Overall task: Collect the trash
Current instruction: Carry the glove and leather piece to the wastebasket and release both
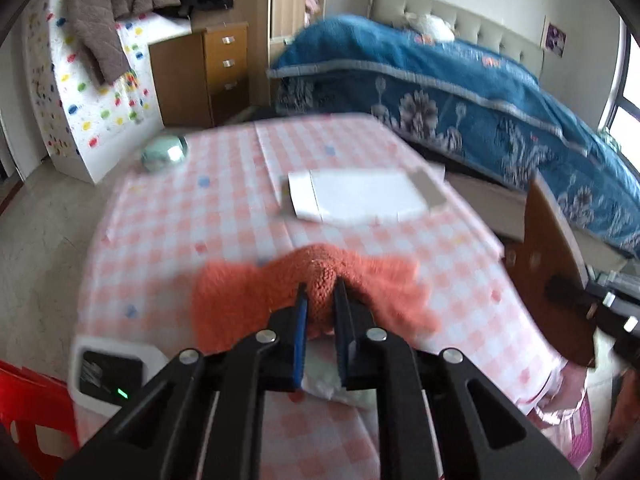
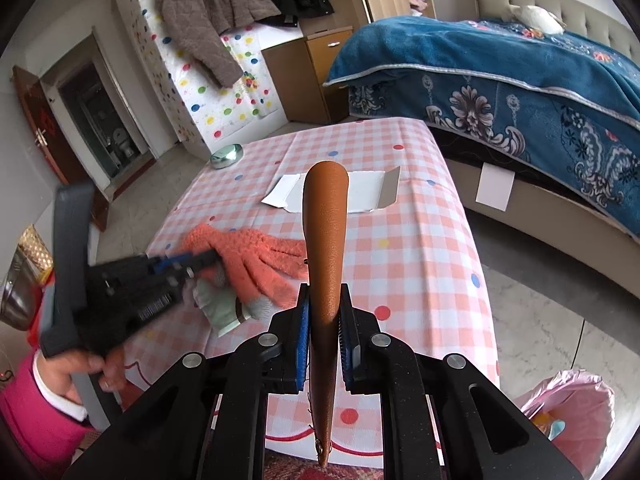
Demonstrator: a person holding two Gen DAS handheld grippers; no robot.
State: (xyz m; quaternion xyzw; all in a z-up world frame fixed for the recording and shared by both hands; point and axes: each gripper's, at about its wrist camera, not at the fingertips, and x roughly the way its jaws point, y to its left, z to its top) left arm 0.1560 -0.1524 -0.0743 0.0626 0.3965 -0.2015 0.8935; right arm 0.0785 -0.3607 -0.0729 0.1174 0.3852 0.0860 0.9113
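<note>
1. My right hand-held gripper is clamped on a flat brown leather piece; the blue pads press its two faces, and it stands on edge, running from 6 o'clock up to 12 o'clock in the right wrist view.
2. My left hand-held gripper is pinched on a fold of an orange knitted glove on the table; the jaws stand narrow with the wool bunched between them.
3. From the right wrist, that left hand-held gripper sits at 9 o'clock, with my hand and a pink sleeve behind it.
4. Under the orange glove lies a pale glove with a brown stripe at the cuff, touching it.
5. A pink bag shows at 4 o'clock beside the table, with something coloured inside that I cannot make out.
6. Farther along the checked cloth, toward 12 o'clock, a flattened white carton lies open.
7. A round shiny green thing rests near the table's far corner at 10 o'clock.
8. Beyond, a bed under a blue flowered blanket fills 1 to 3 o'clock.
</note>
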